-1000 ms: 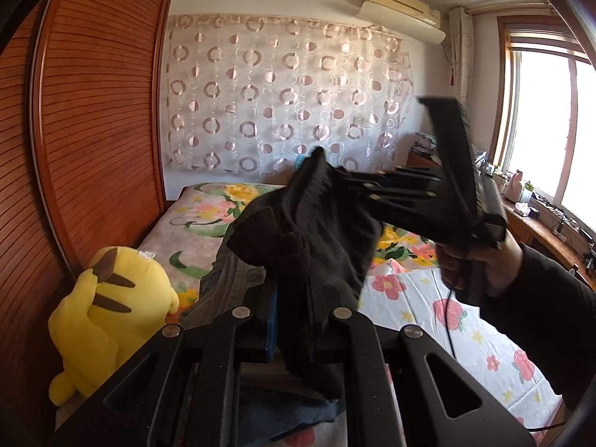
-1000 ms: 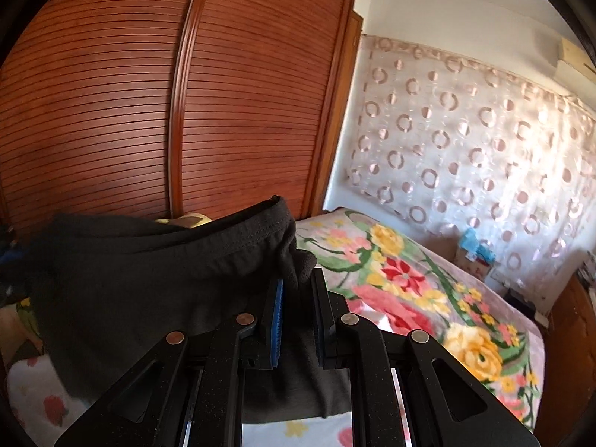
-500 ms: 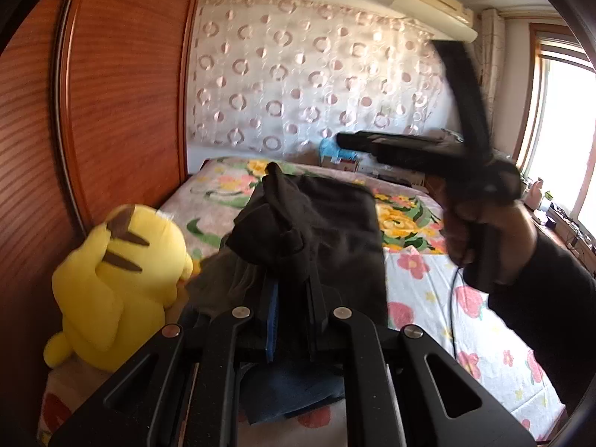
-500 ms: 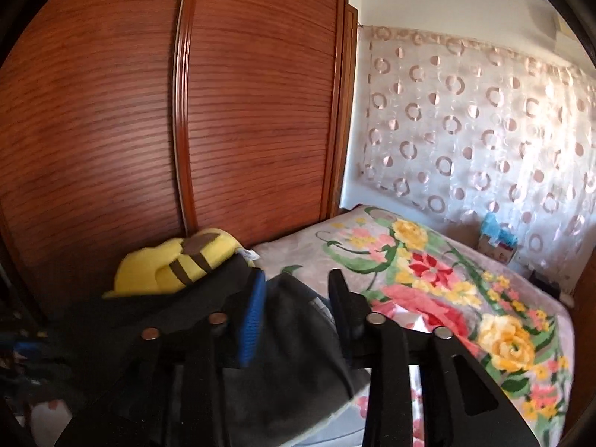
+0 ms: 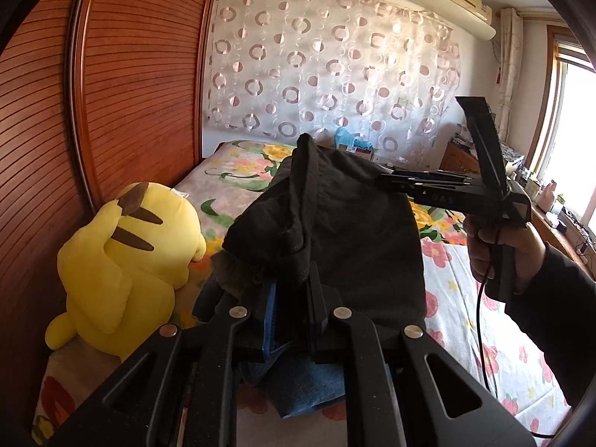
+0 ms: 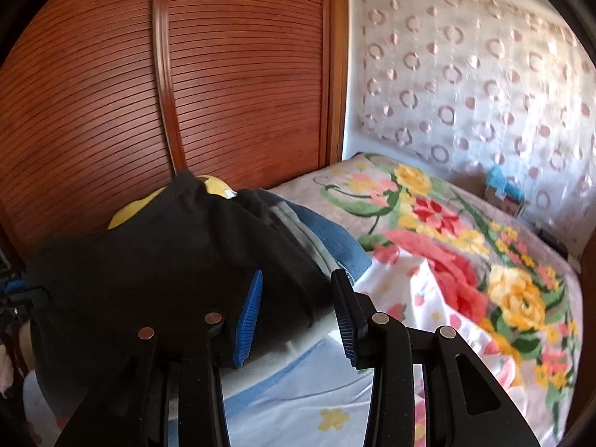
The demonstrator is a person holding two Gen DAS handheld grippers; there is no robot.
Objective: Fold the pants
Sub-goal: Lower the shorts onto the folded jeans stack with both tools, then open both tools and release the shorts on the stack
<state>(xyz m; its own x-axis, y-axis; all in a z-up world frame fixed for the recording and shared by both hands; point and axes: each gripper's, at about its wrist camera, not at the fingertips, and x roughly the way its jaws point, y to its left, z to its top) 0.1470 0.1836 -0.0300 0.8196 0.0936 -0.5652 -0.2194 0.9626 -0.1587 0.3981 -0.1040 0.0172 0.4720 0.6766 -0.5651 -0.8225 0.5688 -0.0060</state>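
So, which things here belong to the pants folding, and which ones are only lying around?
Belongs to the job:
- black pants
- left gripper, shut on them
- right gripper, open

Lying about:
- yellow plush toy
- blue garment under the pants
- floral bedspread

Left tool (image 5: 291, 298) clamps black pants (image 5: 335, 231) (bunched) above bed (image 5: 458, 272); yellow plush (image 5: 123, 260) beside.

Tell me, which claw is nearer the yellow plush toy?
Left. The left claw, shut on the black pants, sits right beside the yellow plush toy; the right claw is open at the pants' far side.
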